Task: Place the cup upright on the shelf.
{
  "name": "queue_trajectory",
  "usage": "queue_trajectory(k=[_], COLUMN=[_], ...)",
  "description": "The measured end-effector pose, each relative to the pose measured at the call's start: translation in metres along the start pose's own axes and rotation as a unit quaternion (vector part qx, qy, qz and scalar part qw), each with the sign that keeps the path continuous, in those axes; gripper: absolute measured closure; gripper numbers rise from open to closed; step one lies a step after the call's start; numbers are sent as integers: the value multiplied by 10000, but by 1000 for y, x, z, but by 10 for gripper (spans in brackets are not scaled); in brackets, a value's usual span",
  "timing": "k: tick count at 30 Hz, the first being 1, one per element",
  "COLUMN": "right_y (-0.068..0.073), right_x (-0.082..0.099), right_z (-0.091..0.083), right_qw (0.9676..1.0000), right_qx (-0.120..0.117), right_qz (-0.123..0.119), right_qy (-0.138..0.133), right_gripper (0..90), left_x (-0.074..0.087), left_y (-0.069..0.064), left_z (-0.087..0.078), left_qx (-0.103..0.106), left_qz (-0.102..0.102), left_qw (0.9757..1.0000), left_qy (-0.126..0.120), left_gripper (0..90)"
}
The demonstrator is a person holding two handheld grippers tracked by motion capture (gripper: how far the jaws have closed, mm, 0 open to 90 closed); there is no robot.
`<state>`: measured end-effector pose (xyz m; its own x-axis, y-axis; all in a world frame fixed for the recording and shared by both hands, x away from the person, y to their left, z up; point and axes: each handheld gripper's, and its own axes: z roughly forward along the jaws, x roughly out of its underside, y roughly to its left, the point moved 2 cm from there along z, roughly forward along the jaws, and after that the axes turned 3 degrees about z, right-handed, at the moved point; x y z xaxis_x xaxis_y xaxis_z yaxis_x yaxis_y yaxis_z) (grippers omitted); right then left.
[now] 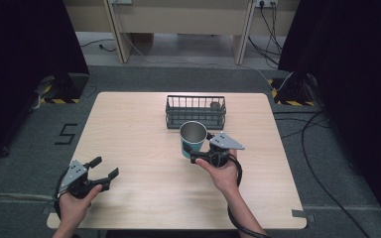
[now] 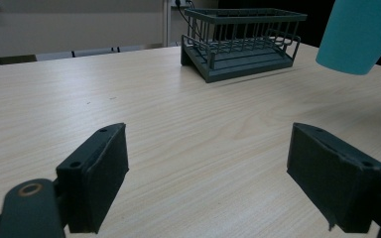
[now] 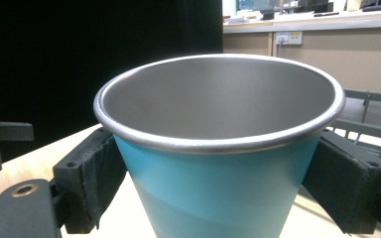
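Note:
A teal cup (image 1: 192, 139) with a bare metal inside stands upright between the jaws of my right gripper (image 1: 192, 152), which is shut on its lower wall. In the right gripper view both pads press the cup (image 3: 218, 163) on either side below the rim. In the left gripper view the cup (image 2: 359, 34) hangs clear of the tabletop at the upper right. A dark wire basket (image 1: 195, 112) stands just behind the cup. My left gripper (image 1: 106, 166) is open over the table's near left, with nothing between its jaws (image 2: 208, 163).
The light wooden table (image 1: 144, 148) is bare around the left gripper. The wire basket (image 2: 243, 47) has a small dark thing (image 1: 215, 105) in its right end. Cables and black stands lie on the floor beyond the table's right and left edges.

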<state>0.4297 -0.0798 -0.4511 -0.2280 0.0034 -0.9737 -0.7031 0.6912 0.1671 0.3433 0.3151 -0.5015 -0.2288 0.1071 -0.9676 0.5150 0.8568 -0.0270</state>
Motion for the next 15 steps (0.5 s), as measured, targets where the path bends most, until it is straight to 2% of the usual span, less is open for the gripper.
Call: queue_trajectory(k=[15], right_y=[-11], right_x=[-14], right_z=[5], right_qw=[9998], right_qx=[164], right_qz=[59], right_qy=[-133], right_gripper=[155], left_x=[0], left_y=[0], left_z=[0], left_qx=[13], left_qz=[-5], left_qw=[10000], left_qy=[-9], left_gripper=[156])
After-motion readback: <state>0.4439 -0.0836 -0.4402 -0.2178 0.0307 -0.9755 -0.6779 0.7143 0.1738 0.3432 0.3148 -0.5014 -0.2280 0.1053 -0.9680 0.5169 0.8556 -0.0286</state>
